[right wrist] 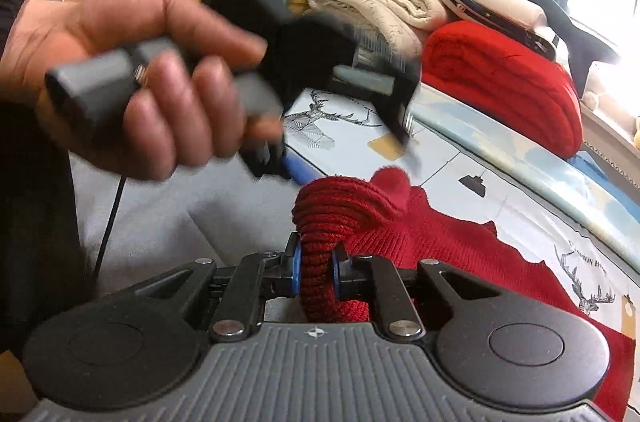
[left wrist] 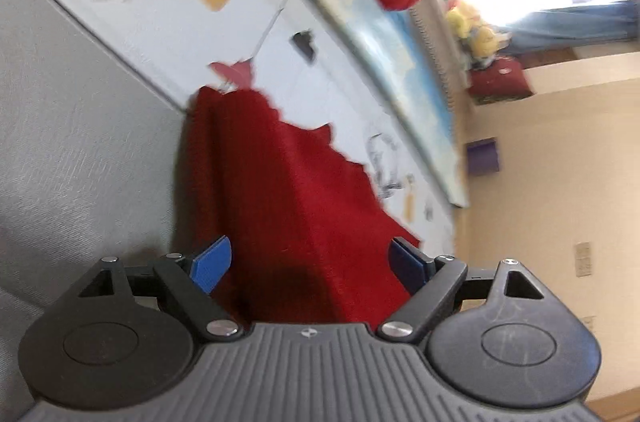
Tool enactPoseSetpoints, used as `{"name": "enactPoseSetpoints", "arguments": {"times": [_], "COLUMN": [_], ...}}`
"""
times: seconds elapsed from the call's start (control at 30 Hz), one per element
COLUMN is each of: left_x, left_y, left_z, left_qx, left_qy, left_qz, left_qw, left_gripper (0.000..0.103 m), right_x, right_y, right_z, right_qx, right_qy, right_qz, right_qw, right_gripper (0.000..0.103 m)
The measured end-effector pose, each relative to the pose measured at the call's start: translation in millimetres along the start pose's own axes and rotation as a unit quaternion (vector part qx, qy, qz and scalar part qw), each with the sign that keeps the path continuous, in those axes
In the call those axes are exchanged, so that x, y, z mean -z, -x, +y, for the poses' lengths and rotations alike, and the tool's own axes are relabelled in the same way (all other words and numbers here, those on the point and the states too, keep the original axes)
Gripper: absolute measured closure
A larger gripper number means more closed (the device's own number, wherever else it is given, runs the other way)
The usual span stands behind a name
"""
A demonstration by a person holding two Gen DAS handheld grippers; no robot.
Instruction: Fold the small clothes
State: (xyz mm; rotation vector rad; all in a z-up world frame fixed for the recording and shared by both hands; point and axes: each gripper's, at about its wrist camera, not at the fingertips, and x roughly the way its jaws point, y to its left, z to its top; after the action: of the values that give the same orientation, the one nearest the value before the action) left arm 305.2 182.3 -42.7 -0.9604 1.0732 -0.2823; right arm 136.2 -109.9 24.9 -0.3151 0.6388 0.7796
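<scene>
A bunched edge of the red ribbed knit garment (right wrist: pixel 440 242) on the bed is pinched by the right gripper (right wrist: pixel 316 268), the left gripper (left wrist: pixel 310 262) is spread empty above it, and a fold is judged next.

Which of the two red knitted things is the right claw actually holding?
The right claw is shut on the red sweater spread on the bed, gripping its bunched ribbed edge. The other red knit lies folded by the clothes pile, untouched.

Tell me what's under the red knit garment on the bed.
The red knit garment lies on a white deer-print sheet, visible around its edges. Whatever sits directly beneath the fabric is covered. The right tongs pinch one bunched part.
</scene>
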Motion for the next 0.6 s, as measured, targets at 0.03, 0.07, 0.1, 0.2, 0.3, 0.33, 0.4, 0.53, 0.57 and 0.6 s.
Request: {"name": "enactPoseSetpoints", "arguments": {"times": [0.03, 0.07, 0.1, 0.2, 0.3, 0.33, 0.4, 0.53, 0.57, 0.6], "left_x": [1, 5, 8, 15, 17, 17, 15, 7, 4, 2], "left_y": [-4, -9, -17, -29, -38, -40, -45, -41, -39, -38], "left_z": [-2, -5, -8, -14, -10, -4, 8, 16, 16, 17], "left_qx": [-0.008, -0.027, -0.057, -0.120, -0.160, -0.171, -0.184, -0.144, -0.125, -0.107], "left_qy": [-0.011, -0.026, -0.045, -0.091, -0.099, -0.090, -0.060, -0.021, -0.015, -0.013], "left_qz": [0.013, 0.029, 0.045, 0.059, 0.065, 0.075, 0.089, 0.065, 0.057, 0.052], "left_qw": [0.9998, 0.9989, 0.9964, 0.9868, 0.9800, 0.9783, 0.9770, 0.9872, 0.9904, 0.9928], "left_gripper": [0.014, 0.014, 0.014, 0.011, 0.000, 0.000, 0.000, 0.001, 0.001, 0.001], "right_x": [-1, -1, -1, -2, -1, -1, 0, 1, 1, 1], "right_y": [-2, -3, -4, -9, -12, -13, -14, -15, -15, -14], "right_z": [1, 2, 3, 6, 10, 12, 14, 17, 18, 18], "right_qx": [0.000, -0.001, -0.002, -0.007, -0.010, -0.011, -0.014, -0.016, -0.016, -0.017], "right_qy": [0.002, 0.003, 0.004, 0.014, 0.027, 0.032, 0.036, 0.045, 0.047, 0.048], "right_qz": [0.002, 0.003, 0.005, 0.011, 0.019, 0.020, 0.025, 0.027, 0.028, 0.027], "right_qw": [1.000, 1.000, 1.000, 1.000, 0.999, 0.999, 0.999, 0.998, 0.998, 0.998], "right_gripper": [0.089, 0.089, 0.089, 0.089, 0.089, 0.089, 0.089, 0.089, 0.089, 0.089]}}
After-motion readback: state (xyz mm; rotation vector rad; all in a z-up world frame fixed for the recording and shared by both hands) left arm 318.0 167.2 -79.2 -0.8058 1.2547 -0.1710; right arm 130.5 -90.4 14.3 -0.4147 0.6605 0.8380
